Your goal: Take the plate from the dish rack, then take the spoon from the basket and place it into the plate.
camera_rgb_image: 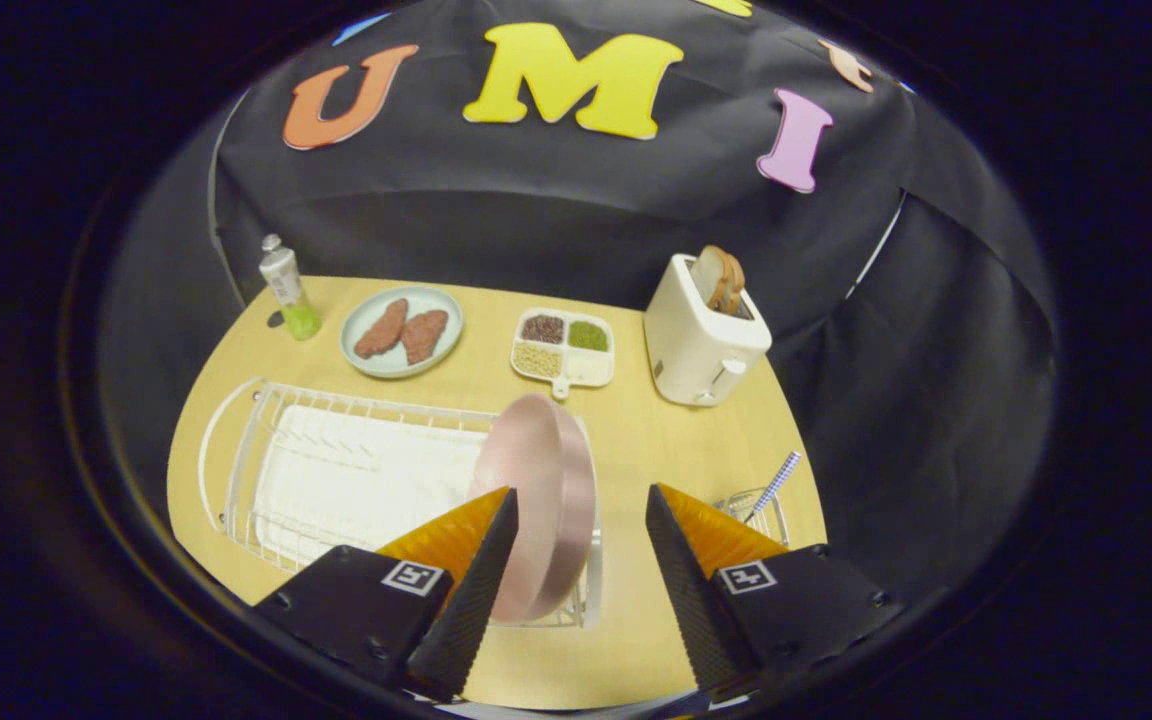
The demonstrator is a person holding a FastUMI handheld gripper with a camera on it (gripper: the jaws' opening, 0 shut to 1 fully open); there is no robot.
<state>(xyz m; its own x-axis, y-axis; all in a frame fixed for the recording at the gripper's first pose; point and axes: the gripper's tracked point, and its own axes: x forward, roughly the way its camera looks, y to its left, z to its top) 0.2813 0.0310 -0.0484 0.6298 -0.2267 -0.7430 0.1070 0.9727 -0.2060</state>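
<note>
My claw (pixel 576 590) is spread wide with nothing between its fingers, hanging over the near edge of the wooden table (pixel 656 440). The pink plate (pixel 541 500) stands on edge at the right end of the white wire dish rack (pixel 336 470), just ahead of my left finger — the rim sits partly behind that fingertip, and I cannot tell whether they touch. Beyond my right finger a small wire basket (pixel 761 510) holds the spoon (pixel 776 480), its checked handle slanting up and to the right. Farther back, on the right, a white toaster (pixel 701 345) has bread slices sticking out of its slot. Left of it lies a divided tray (pixel 564 347) of grains, then a pale plate of meat (pixel 402 330), and at the far left corner a tube (pixel 288 285) stands upright — green at its base.
</note>
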